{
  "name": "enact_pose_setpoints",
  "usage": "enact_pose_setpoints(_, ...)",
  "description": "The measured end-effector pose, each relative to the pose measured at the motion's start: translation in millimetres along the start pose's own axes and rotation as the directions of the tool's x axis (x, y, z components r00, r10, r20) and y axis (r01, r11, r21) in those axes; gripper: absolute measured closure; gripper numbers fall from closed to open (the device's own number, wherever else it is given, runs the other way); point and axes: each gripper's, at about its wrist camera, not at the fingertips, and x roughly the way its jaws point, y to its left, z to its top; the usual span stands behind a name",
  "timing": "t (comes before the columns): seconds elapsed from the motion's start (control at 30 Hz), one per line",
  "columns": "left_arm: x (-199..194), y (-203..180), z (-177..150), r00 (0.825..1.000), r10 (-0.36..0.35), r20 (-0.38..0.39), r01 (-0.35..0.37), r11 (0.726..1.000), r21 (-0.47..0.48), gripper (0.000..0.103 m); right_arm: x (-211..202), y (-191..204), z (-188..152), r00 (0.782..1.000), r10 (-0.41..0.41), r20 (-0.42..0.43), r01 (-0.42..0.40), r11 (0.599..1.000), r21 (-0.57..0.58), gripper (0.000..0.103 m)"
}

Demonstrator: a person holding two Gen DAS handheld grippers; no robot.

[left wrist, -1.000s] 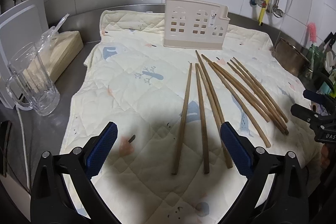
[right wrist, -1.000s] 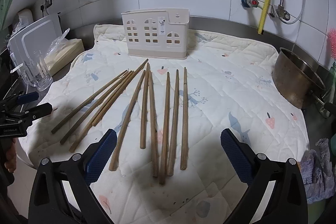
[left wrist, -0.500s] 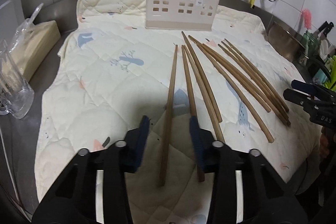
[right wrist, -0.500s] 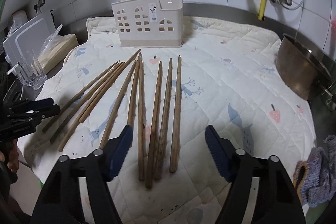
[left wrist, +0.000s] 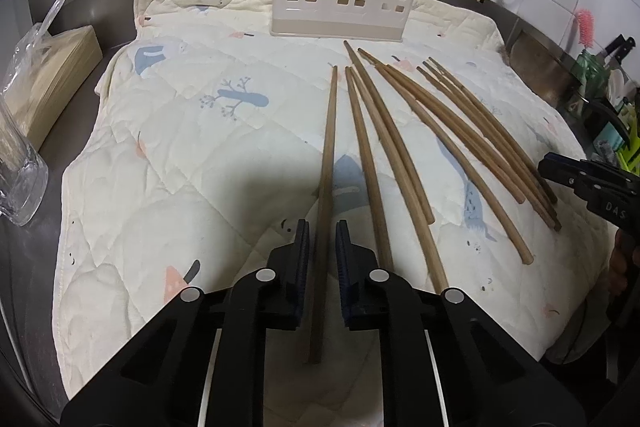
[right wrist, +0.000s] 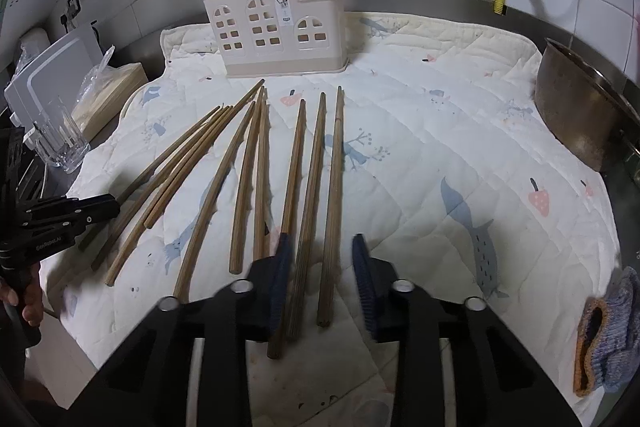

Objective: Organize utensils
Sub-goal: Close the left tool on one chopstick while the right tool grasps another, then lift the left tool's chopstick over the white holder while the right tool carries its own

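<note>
Gripping is the step in hand: both tongs have just been closing over wooden chopsticks that lie fanned across a quilted mat [left wrist: 192, 155] on the steel bench [left wrist: 32, 267], in front of a beige utensil holder [left wrist: 344, 1] with window-shaped cut-outs. The left tongs [left wrist: 322, 251] have drawn nearly together around the leftmost chopstick [left wrist: 327, 163], which runs straight up between the blue pads; thin slivers of mat seem to show on either side of the stick, so whether the pads already press on it cannot be told. The right tongs [right wrist: 320, 259] stand wider apart, straddling the two rightmost chopsticks [right wrist: 324, 203] with a clear gap on the right-hand side, so nothing is clamped there yet. By this judgement the next move calls for finishing both squeezes, lifting without dragging neighbouring sticks, then tipping each load upright to drop it into the holder. The right pick looks the riskier, since a third chopstick [right wrist: 290, 187] lies just beside the left pad and partly under it. Hidden from both views are the holder's inside and its compartments, the near ends of the sticks under the black arms, and most of the person, of whom only fingers [right wrist: 30, 307] at the frame edge appear. A steel pot [right wrist: 580, 107] and a glass mug [right wrist: 60, 143] sit off the mat.
</note>
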Motion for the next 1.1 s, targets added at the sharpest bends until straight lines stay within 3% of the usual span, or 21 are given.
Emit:
enact_pose_setpoints(0.27,1.0,0.1,-0.5,1.000,-0.010,0.001,0.010,1.000,-0.001,0.092,12.9,-4.3,-2.0,0.999,-0.014,-0.028,0.015,1.000,0.011,0.091)
enact_pose_setpoints(0.73,1.8,-4.6,-2.0,1.000,0.003,0.013,-0.003,1.000,0.016,0.094,16.2,2.8,-3.2,0.998,-0.067,-0.012,0.067,0.997,-0.047,0.095)
enact_pose_setpoints(0.9,-7.9,-4.0,3.0,0.999,-0.001,0.036,0.001,1.000,0.012,0.096,2.1,3.4,-0.4,0.997,-0.074,0.030,0.075,0.996,-0.051,0.096)
enact_pose_setpoints(1.1,-31.1,-0.7,21.1,0.995,-0.010,0.095,0.008,1.000,0.015,0.097,-30.5,7.9,22.2,0.988,-0.068,0.140,0.078,0.995,-0.066,0.096)
